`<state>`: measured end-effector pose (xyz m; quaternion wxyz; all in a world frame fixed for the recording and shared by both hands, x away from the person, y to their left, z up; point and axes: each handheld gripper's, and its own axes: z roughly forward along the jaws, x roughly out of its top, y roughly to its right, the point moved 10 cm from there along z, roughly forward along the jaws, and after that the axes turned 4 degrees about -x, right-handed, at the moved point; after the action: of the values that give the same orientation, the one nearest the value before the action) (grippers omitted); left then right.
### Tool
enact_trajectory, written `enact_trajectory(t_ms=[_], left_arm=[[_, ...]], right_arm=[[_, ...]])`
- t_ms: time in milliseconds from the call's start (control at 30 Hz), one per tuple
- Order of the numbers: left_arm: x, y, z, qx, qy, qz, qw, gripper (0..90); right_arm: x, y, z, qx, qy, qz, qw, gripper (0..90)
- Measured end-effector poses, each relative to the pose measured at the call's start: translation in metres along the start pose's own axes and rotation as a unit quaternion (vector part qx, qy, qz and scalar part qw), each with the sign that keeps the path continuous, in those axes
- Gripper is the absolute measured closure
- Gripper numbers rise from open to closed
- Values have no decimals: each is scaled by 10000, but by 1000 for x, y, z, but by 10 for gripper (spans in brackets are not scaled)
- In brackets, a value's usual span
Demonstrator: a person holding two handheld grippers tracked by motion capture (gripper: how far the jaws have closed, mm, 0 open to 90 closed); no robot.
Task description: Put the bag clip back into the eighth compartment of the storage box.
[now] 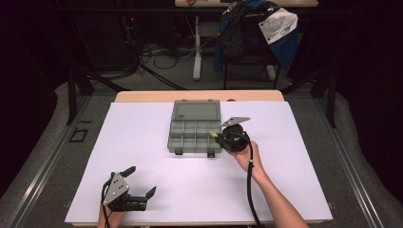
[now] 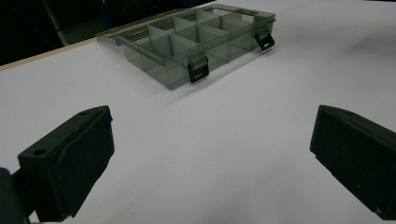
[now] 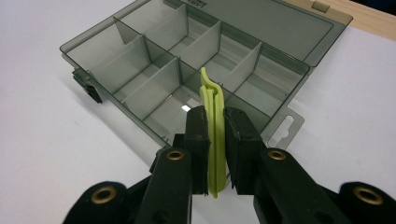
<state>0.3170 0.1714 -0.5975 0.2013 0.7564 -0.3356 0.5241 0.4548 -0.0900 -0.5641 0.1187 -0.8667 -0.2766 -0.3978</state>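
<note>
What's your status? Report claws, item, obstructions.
Left claw open, idle near table edge. Right claw shut on flat yellow-green plastic clip, held over open smoky-grey compartment box. Compartments look empty, nothing blocking.

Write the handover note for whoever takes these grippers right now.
Right tongs: shut on a flat yellow-green plastic clip, held over the near right corner of the open organizer box.
Left tongs: open, holding nothing, low over the white table at the near left.
Done: clip picked up.
Left: probably setting the clip into a compartment; the compartments look empty, lid lies open behind.
</note>
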Motion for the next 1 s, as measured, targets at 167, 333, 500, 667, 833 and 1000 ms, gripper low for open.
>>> enact_trajectory(t_ms=[167, 333, 500, 667, 833, 1000], left_arm=[[0, 0, 0, 4, 0, 3, 10000, 0], [0, 0, 0, 1, -1, -12, 10000, 0], [0, 0, 0, 6, -2, -2, 10000, 0], [0, 0, 0, 4, -1, -3, 10000, 0], [0, 0, 0, 7, 4, -8, 10000, 0], [0, 0, 0, 6, 4, -8, 10000, 0]], right_arm=[[-1, 1, 4, -29, -66, 95, 9999, 805], [-1, 3, 9, -77, -105, 166, 9998, 805], [0, 3, 10, -93, -123, 227, 9996, 805], [0, 3, 13, -95, -140, 260, 9995, 804], [0, 4, 16, -135, -160, 289, 9994, 804], [-1, 4, 20, -136, -178, 370, 9991, 804]])
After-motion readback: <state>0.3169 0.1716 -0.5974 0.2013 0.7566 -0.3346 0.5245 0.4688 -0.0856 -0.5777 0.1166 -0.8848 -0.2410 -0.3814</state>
